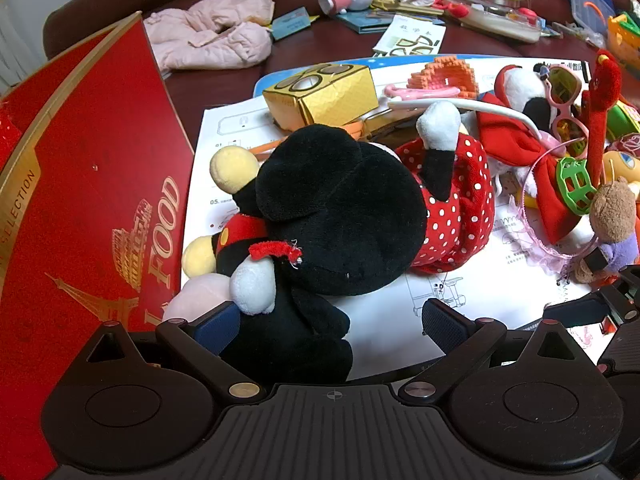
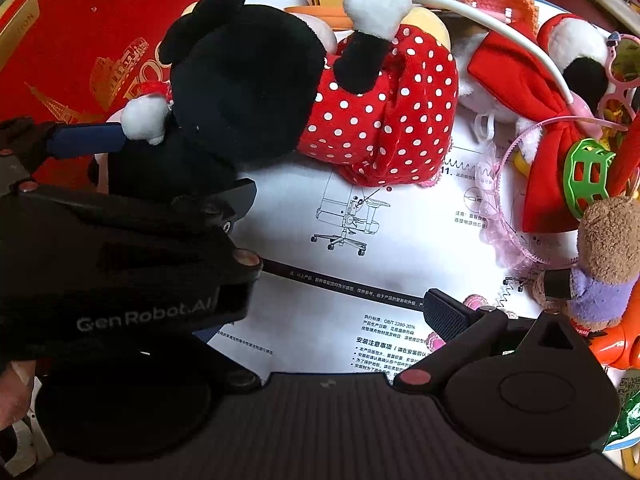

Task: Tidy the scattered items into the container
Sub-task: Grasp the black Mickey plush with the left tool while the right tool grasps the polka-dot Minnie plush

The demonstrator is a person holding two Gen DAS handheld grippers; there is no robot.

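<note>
The left tool [image 1: 332,320] stands spread around the black lower part of a mouse plush [image 1: 340,216], pads apart from it. The plush lies on an instruction sheet [image 2: 360,248] beside the red box [image 1: 100,200], whose inside is hidden. The right tool [image 2: 344,320] is spread too, its left finger hidden behind the left tool.

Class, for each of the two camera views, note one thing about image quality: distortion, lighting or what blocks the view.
Left wrist view: fisheye bends the red box edge and darkens the corners; the black plush head shows little detail. Right wrist view: the left gripper blocks the lower left, dark and underexposed; the printed sheet stays sharp.
</note>
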